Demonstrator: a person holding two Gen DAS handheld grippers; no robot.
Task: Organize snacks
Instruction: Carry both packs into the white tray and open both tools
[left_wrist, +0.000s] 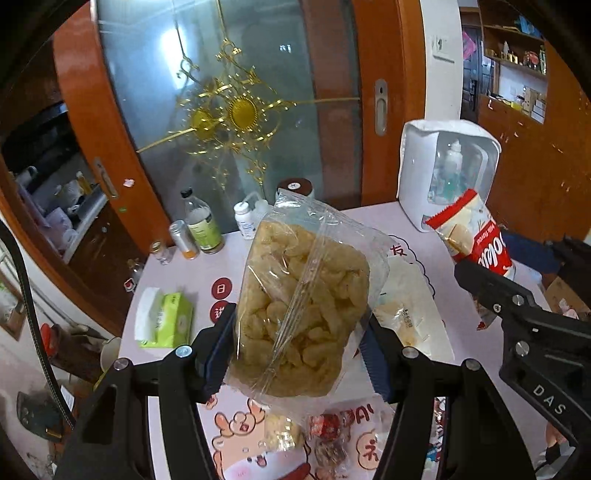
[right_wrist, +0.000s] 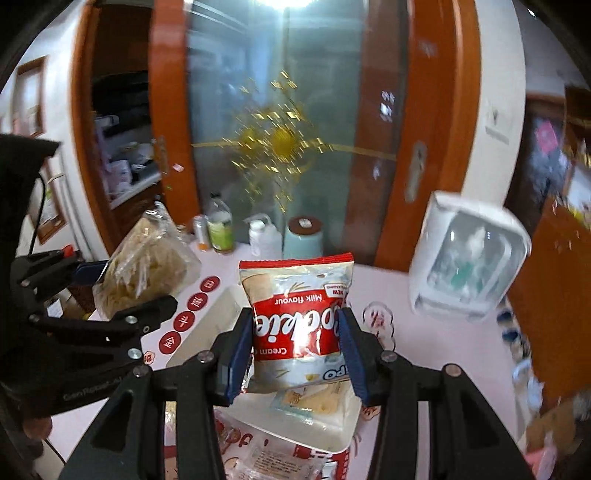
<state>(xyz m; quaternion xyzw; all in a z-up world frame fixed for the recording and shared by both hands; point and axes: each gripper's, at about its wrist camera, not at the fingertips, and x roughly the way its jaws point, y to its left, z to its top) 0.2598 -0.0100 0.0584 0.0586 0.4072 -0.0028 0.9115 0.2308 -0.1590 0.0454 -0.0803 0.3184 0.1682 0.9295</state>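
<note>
Left gripper (left_wrist: 295, 354) clamped on clear bag of puffed snacks (left_wrist: 303, 306), blue pads pressing both sides, bag lifted off the table (left_wrist: 373, 218). Right gripper (right_wrist: 295, 354) clamped on red-and-white cookie packet (right_wrist: 295, 314), printing upside down, also held in the air. Both point downward at the table, side by side, apart.

White tray (right_wrist: 314, 432) under the right gripper has pale wrapped snacks in it. White dispenser box (left_wrist: 447, 170) at the table's far right holds bottles behind its clear window.

Left view only: green tissue pack (left_wrist: 166, 321), wrapped candies (left_wrist: 328, 435) near the front edge. Right view only: a fingertip (right_wrist: 37, 428) at the left gripper's handle. Right view is blurred at the edges.
</note>
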